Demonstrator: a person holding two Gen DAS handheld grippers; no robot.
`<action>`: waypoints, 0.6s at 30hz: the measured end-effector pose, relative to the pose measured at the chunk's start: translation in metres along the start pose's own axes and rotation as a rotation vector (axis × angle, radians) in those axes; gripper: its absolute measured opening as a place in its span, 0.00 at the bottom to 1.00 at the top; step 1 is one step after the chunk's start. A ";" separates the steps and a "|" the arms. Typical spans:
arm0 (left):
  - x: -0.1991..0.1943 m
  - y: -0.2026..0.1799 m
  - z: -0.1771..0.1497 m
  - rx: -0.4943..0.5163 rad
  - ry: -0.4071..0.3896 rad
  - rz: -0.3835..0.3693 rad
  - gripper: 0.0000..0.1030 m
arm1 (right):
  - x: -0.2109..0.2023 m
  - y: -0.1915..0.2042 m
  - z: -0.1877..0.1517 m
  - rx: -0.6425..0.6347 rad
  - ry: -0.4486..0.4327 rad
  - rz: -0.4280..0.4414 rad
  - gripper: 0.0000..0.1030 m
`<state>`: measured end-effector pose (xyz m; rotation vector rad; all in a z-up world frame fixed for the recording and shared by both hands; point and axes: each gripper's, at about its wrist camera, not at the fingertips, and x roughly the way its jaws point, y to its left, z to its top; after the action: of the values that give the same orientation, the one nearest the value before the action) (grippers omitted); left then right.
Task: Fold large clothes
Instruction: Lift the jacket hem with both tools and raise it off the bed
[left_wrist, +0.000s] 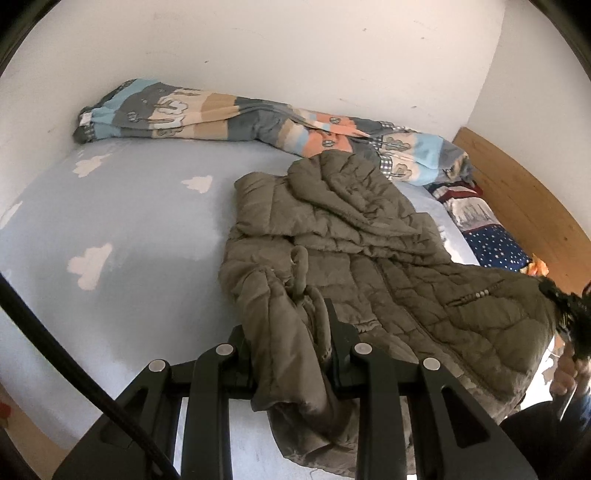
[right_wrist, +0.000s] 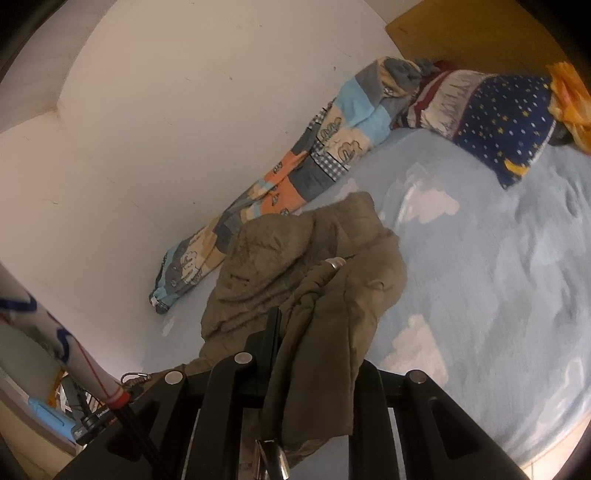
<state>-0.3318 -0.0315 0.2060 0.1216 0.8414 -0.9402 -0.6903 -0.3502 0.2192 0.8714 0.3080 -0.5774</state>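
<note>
While both grippers pinch cloth, the olive quilted jacket (left_wrist: 369, 258) lies partly spread on the pale blue cloud-print bedsheet (left_wrist: 122, 229). Left gripper (left_wrist: 288, 332): fingers clamped on a bunched fold at the jacket's near edge. Right gripper (right_wrist: 314, 332): fingers closed on another fold of the jacket, lifted off the sheet. Patchwork quilt (left_wrist: 229, 110): rolled along the white wall (left_wrist: 277, 48). Star-print pillow (right_wrist: 506, 118): at the wooden headboard (left_wrist: 528, 214), apart from the jacket.
</note>
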 end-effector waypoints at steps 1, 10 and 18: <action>0.000 0.000 0.004 0.003 0.001 -0.005 0.26 | 0.001 0.003 0.005 -0.008 -0.004 0.004 0.15; 0.008 0.004 0.075 -0.004 -0.021 -0.037 0.26 | 0.029 0.022 0.059 -0.066 -0.059 0.014 0.15; 0.038 0.004 0.143 -0.014 -0.027 -0.068 0.26 | 0.073 0.018 0.105 -0.067 -0.087 -0.019 0.15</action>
<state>-0.2339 -0.1168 0.2766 0.0685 0.8308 -0.9976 -0.6183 -0.4494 0.2605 0.7771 0.2551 -0.6179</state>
